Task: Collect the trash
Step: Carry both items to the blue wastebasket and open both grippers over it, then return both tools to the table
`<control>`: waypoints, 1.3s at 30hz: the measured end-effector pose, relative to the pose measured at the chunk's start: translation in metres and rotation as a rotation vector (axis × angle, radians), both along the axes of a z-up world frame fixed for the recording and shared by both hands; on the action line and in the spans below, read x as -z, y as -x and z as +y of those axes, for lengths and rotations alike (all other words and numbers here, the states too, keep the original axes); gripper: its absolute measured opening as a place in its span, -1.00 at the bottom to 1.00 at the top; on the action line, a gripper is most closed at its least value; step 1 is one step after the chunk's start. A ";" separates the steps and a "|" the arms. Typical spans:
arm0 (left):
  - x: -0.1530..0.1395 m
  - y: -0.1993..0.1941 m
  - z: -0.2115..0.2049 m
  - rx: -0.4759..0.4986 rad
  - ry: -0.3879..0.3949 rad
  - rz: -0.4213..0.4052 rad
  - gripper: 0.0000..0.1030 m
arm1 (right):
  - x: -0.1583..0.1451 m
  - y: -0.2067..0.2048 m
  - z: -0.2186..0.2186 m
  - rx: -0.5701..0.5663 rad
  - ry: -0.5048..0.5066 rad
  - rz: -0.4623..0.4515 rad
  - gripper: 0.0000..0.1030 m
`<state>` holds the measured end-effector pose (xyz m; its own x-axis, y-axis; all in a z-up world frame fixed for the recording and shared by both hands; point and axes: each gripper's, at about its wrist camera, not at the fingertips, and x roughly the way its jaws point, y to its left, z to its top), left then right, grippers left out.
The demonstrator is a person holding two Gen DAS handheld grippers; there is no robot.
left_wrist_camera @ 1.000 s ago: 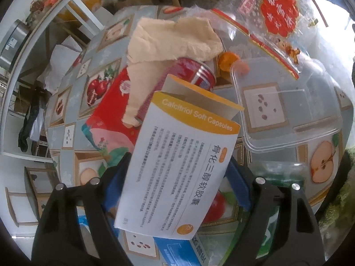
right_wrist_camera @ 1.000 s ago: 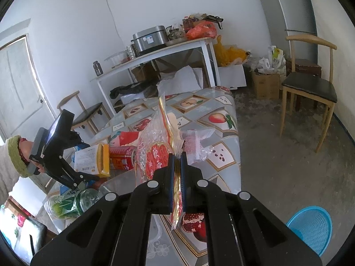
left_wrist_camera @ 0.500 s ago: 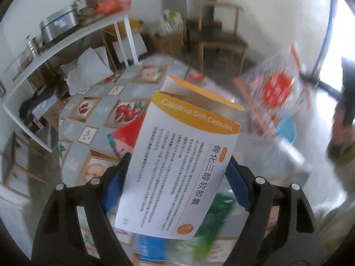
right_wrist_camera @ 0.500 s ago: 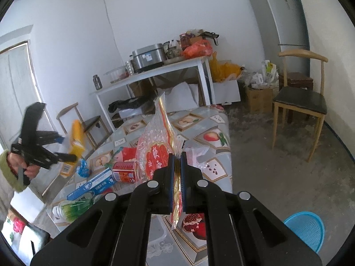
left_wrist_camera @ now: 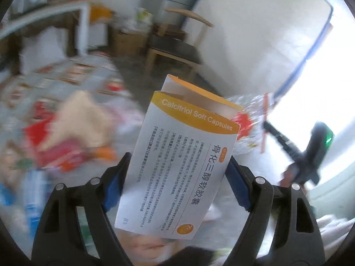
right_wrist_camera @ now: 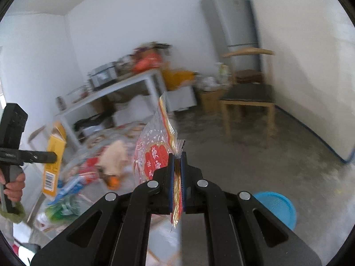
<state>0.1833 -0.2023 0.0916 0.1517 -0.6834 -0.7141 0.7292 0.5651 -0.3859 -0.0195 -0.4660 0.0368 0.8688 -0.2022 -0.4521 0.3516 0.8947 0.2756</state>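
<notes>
My left gripper (left_wrist_camera: 178, 164) is shut on a white and orange medicine box (left_wrist_camera: 193, 137) with an open top flap, held above the table. In the right wrist view the same box (right_wrist_camera: 53, 161) hangs at the far left in that gripper, with a hand below it. My right gripper (right_wrist_camera: 176, 159) is shut on the edge of a clear plastic bag (right_wrist_camera: 153, 153) with red print, which stands up from the jaws. The left wrist view shows the bag (left_wrist_camera: 246, 119) beyond the box at the right.
The patterned table (right_wrist_camera: 93, 141) holds crumpled tan paper (right_wrist_camera: 113, 155), a blue box (right_wrist_camera: 68, 188) and a green bottle (right_wrist_camera: 62, 208). A blue basket (right_wrist_camera: 277, 208) sits on the concrete floor at lower right. A wooden chair (right_wrist_camera: 248, 95), a fridge (right_wrist_camera: 230, 22) and a white side table (right_wrist_camera: 124, 86) stand behind.
Both grippers have lifted off the table and swung toward the open floor, each keeping its item. The left view now looks across the room, blurred.
</notes>
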 end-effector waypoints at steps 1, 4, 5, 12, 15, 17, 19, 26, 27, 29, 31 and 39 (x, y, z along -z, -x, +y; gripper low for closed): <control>0.004 0.003 -0.019 0.021 0.006 0.018 0.50 | 0.006 0.009 -0.011 0.035 -0.008 0.013 -0.89; 0.024 0.015 -0.086 0.089 -0.007 0.073 0.50 | 0.029 0.034 -0.047 0.132 -0.058 0.060 -0.89; 0.034 0.021 -0.115 0.116 -0.023 0.086 0.51 | 0.038 0.041 -0.056 0.159 -0.073 0.075 -0.89; 0.123 0.058 -0.261 0.189 -0.219 0.144 0.51 | 0.125 0.058 -0.132 0.301 -0.281 0.183 -0.89; 0.160 0.065 -0.303 0.186 -0.273 0.189 0.51 | 0.168 0.053 -0.163 0.352 -0.371 0.217 -0.89; 0.180 0.065 -0.327 0.169 -0.291 0.205 0.51 | 0.191 0.049 -0.179 0.380 -0.422 0.230 -0.89; 0.196 0.062 -0.346 0.141 -0.290 0.234 0.51 | 0.222 0.042 -0.199 0.396 -0.505 0.238 -0.88; 0.233 0.043 -0.387 0.090 -0.258 0.295 0.74 | 0.320 0.055 -0.243 0.550 -0.688 0.277 -0.16; 0.235 0.044 -0.384 0.093 -0.262 0.299 0.74 | 0.325 0.059 -0.242 0.557 -0.705 0.274 -0.16; 0.230 0.046 -0.379 0.103 -0.255 0.300 0.74 | 0.333 0.073 -0.236 0.565 -0.724 0.267 -0.16; 0.221 0.049 -0.371 0.118 -0.234 0.291 0.74 | 0.331 0.079 -0.230 0.564 -0.714 0.276 -0.15; 0.168 0.067 -0.318 0.212 -0.135 0.150 0.74 | 0.295 0.117 -0.195 0.537 -0.645 0.275 -0.05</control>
<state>0.1162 -0.5206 -0.0759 -0.0989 -0.5854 -0.8047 0.7771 0.4596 -0.4299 -0.1368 -0.6606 -0.2579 0.5732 -0.1852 -0.7982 0.8082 0.2887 0.5133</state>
